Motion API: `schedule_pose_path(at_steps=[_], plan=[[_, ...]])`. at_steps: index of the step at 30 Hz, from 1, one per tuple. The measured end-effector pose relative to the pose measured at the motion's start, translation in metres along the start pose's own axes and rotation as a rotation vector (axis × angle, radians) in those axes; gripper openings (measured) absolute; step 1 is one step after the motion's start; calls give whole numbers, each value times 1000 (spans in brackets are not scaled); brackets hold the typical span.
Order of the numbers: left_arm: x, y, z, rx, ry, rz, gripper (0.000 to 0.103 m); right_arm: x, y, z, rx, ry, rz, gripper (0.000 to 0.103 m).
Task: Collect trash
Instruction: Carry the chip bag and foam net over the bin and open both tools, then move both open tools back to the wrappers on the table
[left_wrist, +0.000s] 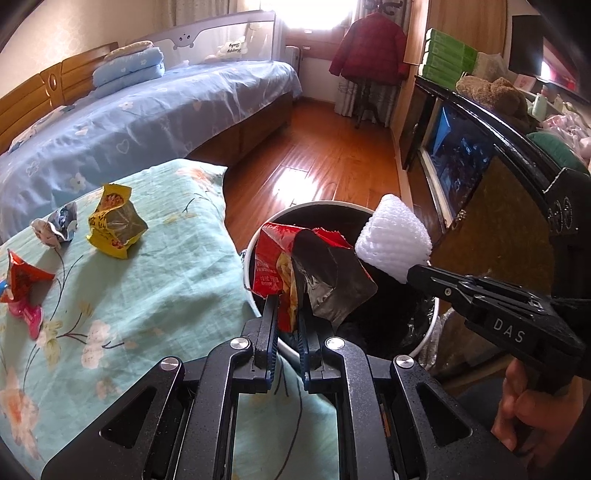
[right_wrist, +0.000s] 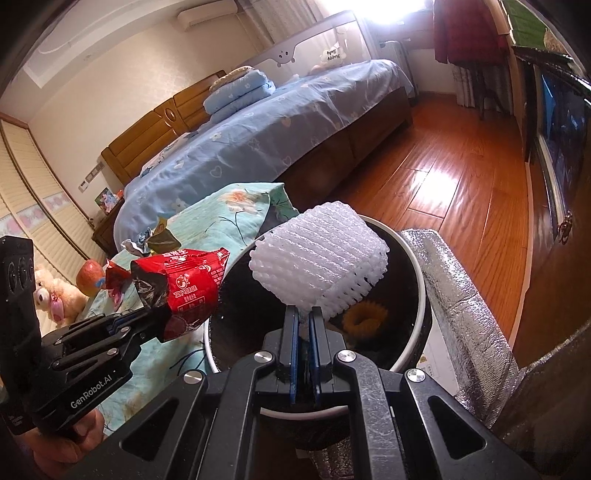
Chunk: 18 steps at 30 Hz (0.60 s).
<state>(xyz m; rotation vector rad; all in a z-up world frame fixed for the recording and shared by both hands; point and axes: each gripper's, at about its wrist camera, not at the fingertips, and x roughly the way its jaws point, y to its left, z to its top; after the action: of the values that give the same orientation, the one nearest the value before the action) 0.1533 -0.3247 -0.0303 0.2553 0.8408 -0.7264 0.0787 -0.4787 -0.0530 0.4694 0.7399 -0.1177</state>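
My left gripper (left_wrist: 287, 306) is shut on a red snack wrapper (left_wrist: 295, 266) and holds it over the near rim of the round trash bin (left_wrist: 332, 204). It also shows in the right wrist view (right_wrist: 159, 321) with the red snack wrapper (right_wrist: 184, 291). My right gripper (right_wrist: 303, 314) is shut on a white foam fruit net (right_wrist: 321, 262), held above the bin (right_wrist: 424, 295); the net also shows in the left wrist view (left_wrist: 393, 240). A yellow wrapper (left_wrist: 114, 225), a crumpled silver-blue wrapper (left_wrist: 55, 227) and a red-pink wrapper (left_wrist: 22, 288) lie on the teal floral quilt (left_wrist: 147, 295).
An orange ring-shaped item (right_wrist: 365, 317) lies inside the bin. A silver foil-covered box (right_wrist: 454, 288) stands right of the bin. A blue bed (left_wrist: 147, 110) is beyond, a dark cabinet (left_wrist: 461, 147) on the right, wooden floor (left_wrist: 325, 155) between them.
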Motion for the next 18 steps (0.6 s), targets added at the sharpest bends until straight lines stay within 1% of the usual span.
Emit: schedule_pose_path(at_steps=[1, 3, 4, 5, 6, 7, 9, 11, 12, 14, 15, 17, 18], plan=[[0, 0, 0, 1, 1, 0, 11, 0, 0, 0, 1, 1, -1, 7], [0, 0, -1, 3, 1, -1, 20, 2, -2, 0, 9, 8, 1, 10], [-1, 1, -1, 4, -1, 3, 24, 2, -3, 0, 16, 14, 6, 11], [-2, 1, -2, 5, -3, 8, 37, 3, -4, 1, 22, 17, 8, 11], [-3, 2, -3, 5, -7, 15, 47, 4, -5, 1, 26, 19, 9, 11], [-5, 4, -5, 3, -14, 23, 49, 4, -6, 0, 33, 22, 9, 12], [-9, 9, -9, -7, -19, 27, 49, 2, -7, 0, 35, 21, 9, 16], [-13, 17, -14, -30, -19, 31, 50, 1, -6, -1, 36, 16, 11, 32], [-15, 22, -18, -47, -20, 34, 51, -1, -3, -2, 34, 11, 13, 37], [-19, 32, -24, -77, -20, 44, 54, -2, 1, -3, 31, 5, 22, 53], [-21, 37, -27, -94, -19, 49, 56, -2, 5, -5, 28, 3, 29, 57], [-26, 50, -35, -135, -22, 63, 57, -1, 11, -6, 21, 2, 38, 68], [-28, 56, -40, -153, -23, 70, 58, 0, 15, -7, 16, 2, 42, 70]])
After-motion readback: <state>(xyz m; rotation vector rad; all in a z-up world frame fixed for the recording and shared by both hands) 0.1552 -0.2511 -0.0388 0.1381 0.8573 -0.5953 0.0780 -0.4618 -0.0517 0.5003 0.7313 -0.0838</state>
